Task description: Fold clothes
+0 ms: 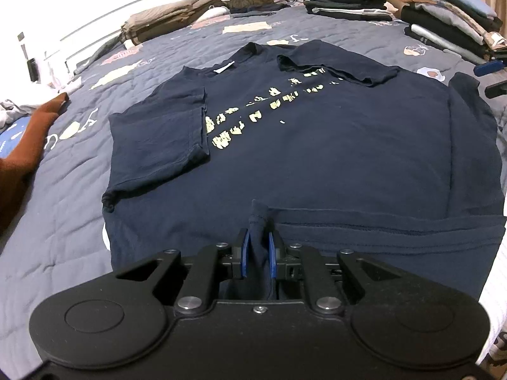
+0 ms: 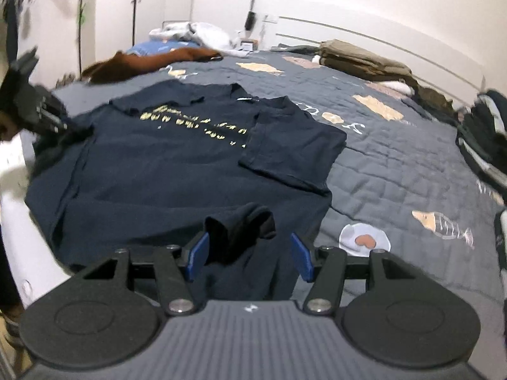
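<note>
Navy T-shirt (image 1: 317, 145) lies flat on the bed (image 1: 79, 196), sleeves already turned in, collar at 12 o'clock, hem at 6, so long axis runs straight away from both grippers. Left gripper (image 1: 259, 255): fingers narrow, pinched on a bunch of hem. Right gripper (image 2: 250, 256): fingers wide, a hump of hem between them; pads prob. not pressing it, though the blur makes that hard to call. Both sit at the hem, left ahead w/ its grip; next fold likely carries hem toward 12.
</note>
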Tool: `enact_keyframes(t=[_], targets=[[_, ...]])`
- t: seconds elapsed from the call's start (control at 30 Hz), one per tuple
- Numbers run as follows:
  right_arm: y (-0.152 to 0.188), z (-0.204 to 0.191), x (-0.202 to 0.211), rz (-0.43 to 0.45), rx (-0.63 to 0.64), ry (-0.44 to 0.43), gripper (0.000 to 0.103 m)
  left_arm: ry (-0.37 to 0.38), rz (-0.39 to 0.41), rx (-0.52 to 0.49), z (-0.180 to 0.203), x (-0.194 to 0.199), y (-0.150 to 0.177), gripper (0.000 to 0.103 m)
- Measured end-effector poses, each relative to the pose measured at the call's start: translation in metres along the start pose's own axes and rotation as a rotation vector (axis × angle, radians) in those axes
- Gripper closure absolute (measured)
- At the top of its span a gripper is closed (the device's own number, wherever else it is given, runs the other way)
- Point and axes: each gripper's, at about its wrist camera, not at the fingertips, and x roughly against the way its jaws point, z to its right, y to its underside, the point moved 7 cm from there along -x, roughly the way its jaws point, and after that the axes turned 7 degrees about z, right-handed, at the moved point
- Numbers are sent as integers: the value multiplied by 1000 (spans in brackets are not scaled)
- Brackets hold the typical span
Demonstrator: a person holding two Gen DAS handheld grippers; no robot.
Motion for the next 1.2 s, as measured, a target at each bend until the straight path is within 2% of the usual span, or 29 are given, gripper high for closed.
enact_keyframes(t=[0.13,0.23,0.33,0.37,0.4,0.57,0.73,0.93,1.07,1.13,1.2], targets=[[-6,-1,-13,-11,9,23,47,-1,-7,-10,1,-1,0,90],[-7,-1,-28,-23,-32,11,48,-1,-8,-14,2,-2,1,90],[-8,-1,-40,-46,-118,-24,68,4,-4,-15,1,-2,2,90],[-8,-1,-43,-49,-143,-34,86,6,-3,-14,1,-2,2,90],[-10,0,-46,-43,-164,-38,96,8,-2,-11,0,-2,2,90],[-23,18,-44,56,-323,-6,100,3,24,33,-7,3,-2,95],[-29,52,-38,135,-516,44,100,-68,106,149,-38,20,-14,96],[-25,76,-50,145,-618,105,100,-252,148,325,-92,34,-16,97],[-21,89,-61,141,-671,146,100,-370,165,399,-118,36,-16,97],[-18,96,-67,128,-695,160,100,-373,149,424,-125,29,-14,96],[-11,100,-77,99,-705,171,100,-374,94,423,-125,17,-7,93]])
